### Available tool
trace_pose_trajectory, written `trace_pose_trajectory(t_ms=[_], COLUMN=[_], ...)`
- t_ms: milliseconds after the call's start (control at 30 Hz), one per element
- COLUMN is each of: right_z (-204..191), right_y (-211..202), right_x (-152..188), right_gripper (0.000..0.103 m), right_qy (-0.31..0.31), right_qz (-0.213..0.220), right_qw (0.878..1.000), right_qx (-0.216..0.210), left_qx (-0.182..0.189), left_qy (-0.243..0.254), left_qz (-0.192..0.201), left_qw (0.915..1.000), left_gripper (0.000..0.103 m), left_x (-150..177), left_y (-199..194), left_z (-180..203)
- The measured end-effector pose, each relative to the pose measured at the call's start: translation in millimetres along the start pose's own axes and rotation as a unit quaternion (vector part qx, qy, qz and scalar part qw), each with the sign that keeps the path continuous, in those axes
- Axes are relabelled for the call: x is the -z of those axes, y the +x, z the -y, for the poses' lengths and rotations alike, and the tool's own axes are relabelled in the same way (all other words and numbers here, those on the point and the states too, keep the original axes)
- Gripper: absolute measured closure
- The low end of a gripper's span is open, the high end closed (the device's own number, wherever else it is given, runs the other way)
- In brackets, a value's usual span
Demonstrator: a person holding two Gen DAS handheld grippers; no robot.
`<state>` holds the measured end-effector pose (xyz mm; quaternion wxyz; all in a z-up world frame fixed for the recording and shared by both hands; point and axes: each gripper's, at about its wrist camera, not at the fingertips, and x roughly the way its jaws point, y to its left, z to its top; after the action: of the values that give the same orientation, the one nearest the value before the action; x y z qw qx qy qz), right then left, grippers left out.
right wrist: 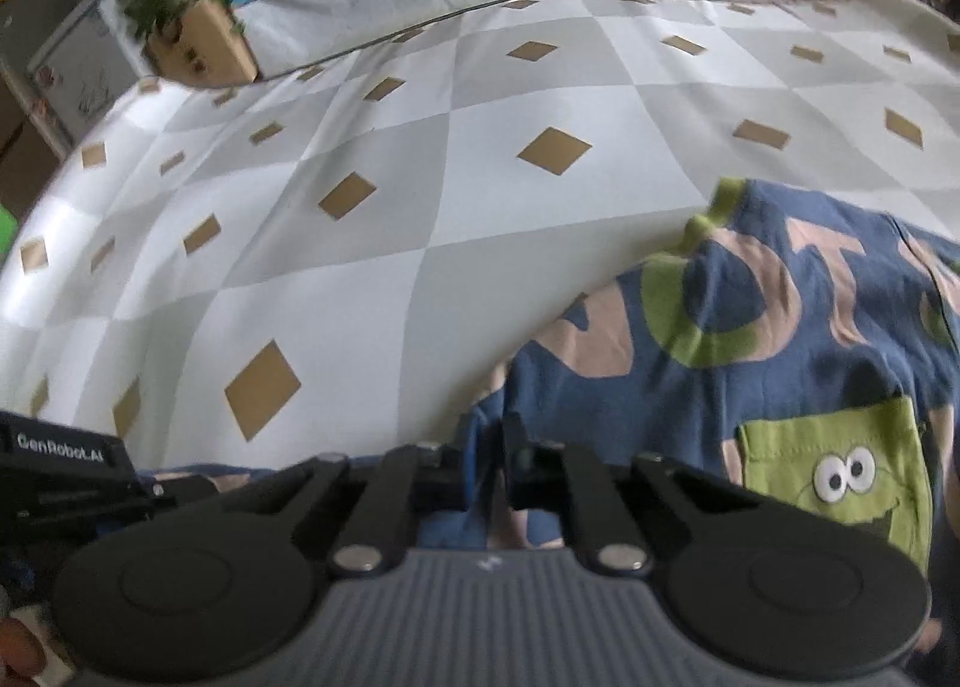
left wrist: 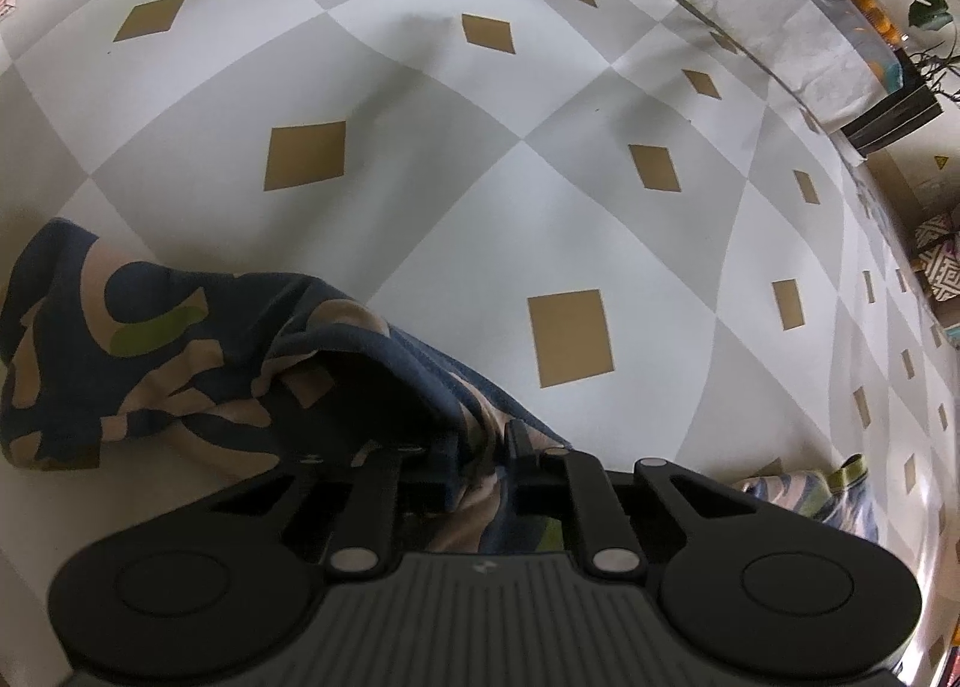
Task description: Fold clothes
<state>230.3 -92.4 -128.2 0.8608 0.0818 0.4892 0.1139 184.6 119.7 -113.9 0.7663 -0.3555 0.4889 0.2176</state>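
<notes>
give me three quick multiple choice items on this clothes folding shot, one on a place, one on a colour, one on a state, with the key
1. In the right wrist view, where on the shirt is the pocket?
A. lower right of the picture
B. upper left of the picture
C. off the cloth, on the checked cover

2. What colour is that pocket?
A. red
B. green
C. white

3. How does the left gripper stand?
A. wide open above bare cover
B. shut on the shirt
C. shut on a plant

Key:
1 A: the pocket with cartoon eyes sits low at the right, on the blue cloth.
2 B: it is bright green against the blue and pink print.
3 B: in the left wrist view a fold of the shirt is pinched between its closed fingers, over the checked cover.
</notes>
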Motion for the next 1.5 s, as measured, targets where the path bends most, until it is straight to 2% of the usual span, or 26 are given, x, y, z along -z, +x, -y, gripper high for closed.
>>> trace_pose_trajectory(t_ms=[33, 167, 267, 400, 500, 600, 667, 800, 900, 1033, 1200, 1300, 1500], right_z=[1, 0, 1, 13, 27, 43, 52, 53, 52, 55, 54, 46, 26], right_y=[-5, -32, -48, -64, -70, -72, -75, -88, -96, -93, -80, -66, -38], right_x=[-1, -2, 3, 21, 41, 59, 67, 64, 53, 31, 8, -2, -16], right_gripper=[0.101, 0.101, 0.101, 0.101, 0.101, 0.101, 0.101, 0.094, 0.073, 0.058, 0.049, 0.047, 0.045], right_qy=[0.001, -0.018, -0.041, -0.046, -0.040, -0.018, -0.006, -0.012, -0.012, 0.020, 0.049, 0.048, 0.031], right_qz=[0.008, 0.043, 0.043, 0.023, -0.012, -0.047, -0.059, -0.038, -0.016, -0.007, 0.007, 0.012, 0.019], right_qw=[1.000, 0.999, 0.998, 0.998, 0.999, 0.999, 0.998, 0.999, 0.999, 0.999, 0.998, 0.998, 0.999], right_qx=[-0.005, -0.024, -0.028, -0.022, -0.015, -0.004, 0.004, -0.015, -0.031, -0.044, -0.044, -0.044, -0.019], left_qx=[0.003, 0.019, 0.029, 0.036, 0.041, 0.021, 0.002, 0.009, 0.019, 0.008, -0.002, -0.018, -0.023], left_qy=[-0.001, 0.002, 0.015, 0.020, 0.021, 0.029, 0.038, 0.048, 0.051, 0.061, 0.049, 0.015, -0.027], left_qz=[0.002, 0.013, 0.016, 0.004, -0.020, -0.046, -0.048, -0.026, -0.023, -0.021, -0.013, 0.001, 0.000], left_qw=[1.0000, 0.9997, 0.9994, 0.9991, 0.9987, 0.9983, 0.9981, 0.9985, 0.9982, 0.9979, 0.9987, 0.9997, 0.9994], left_gripper=[0.091, 0.091, 0.091, 0.091, 0.091, 0.091, 0.091, 0.091, 0.090, 0.085, 0.073, 0.064, 0.061], left_x=[-1, 0, 6, 25, 43, 64, 74, 77, 74, 67, 60, 52, 43], left_y=[-2, -15, -27, -41, -45, -41, -41, -51, -54, -55, -59, -64, -66], left_z=[0, 0, -1, -10, -19, -26, -29, -25, -19, -10, -7, -14, -23])
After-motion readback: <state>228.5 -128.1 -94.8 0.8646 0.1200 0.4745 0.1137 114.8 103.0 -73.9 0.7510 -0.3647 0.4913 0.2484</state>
